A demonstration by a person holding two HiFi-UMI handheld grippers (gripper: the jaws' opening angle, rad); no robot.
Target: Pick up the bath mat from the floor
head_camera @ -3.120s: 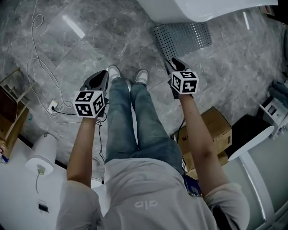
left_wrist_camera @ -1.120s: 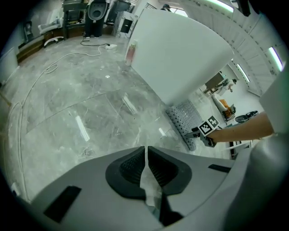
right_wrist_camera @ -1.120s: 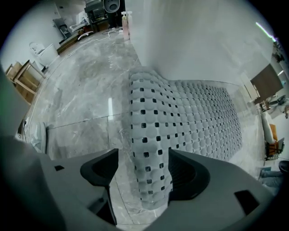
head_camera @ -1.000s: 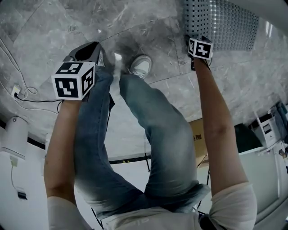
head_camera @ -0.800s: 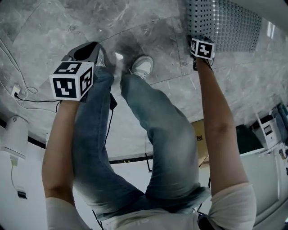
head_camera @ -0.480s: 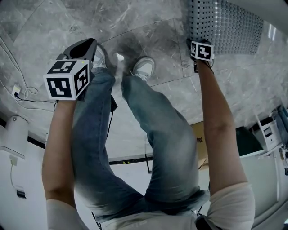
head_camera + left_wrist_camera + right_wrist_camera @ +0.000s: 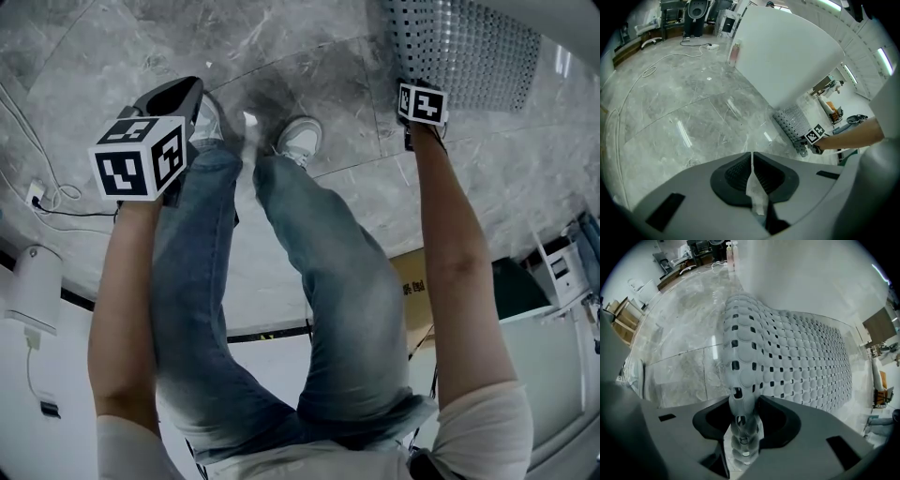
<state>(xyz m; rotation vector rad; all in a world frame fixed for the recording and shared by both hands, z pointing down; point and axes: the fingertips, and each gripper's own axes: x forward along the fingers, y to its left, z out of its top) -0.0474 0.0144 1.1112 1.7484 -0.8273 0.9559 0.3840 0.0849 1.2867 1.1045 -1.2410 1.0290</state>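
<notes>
Right gripper (image 7: pixel 743 405) is closing its jaws. I am seeing them standing narrow, with the near edge of the bath mat (image 7: pixel 797 357) bunched up between them and pressed from both sides. Left gripper (image 7: pixel 751 157) is holding its jaws together, tips meeting, with nothing between them. It is hanging in the air above the grey marble floor (image 7: pixel 670 93), well apart from the mat.

In the right gripper view, the mat is filling the centre and right of the frame. It is a grey sheet of round bumps and small square holes. It is lying flat on the floor toward the right and rising into a ridge that is running down to the jaws at lower centre. A large white body (image 7: pixel 797 277) is standing behind it along the top.

The head view is giving me what neither gripper view does. Both bare forearms (image 7: pixel 441 216) are reaching down. The person's blue jeans (image 7: pixel 328 281) and white shoes (image 7: pixel 300 139) are sitting in the centre. The mat is lying in the upper right corner with the right gripper at its lower left edge, and a white cable (image 7: pixel 37 195) is trailing at the left edge.

Only the left gripper view is showing the right gripper from the side. At centre right, its marker cube (image 7: pixel 815 134) is sitting just beside the mat's end. At upper centre, a pale bottle (image 7: pixel 735 50) is standing on the floor.
</notes>
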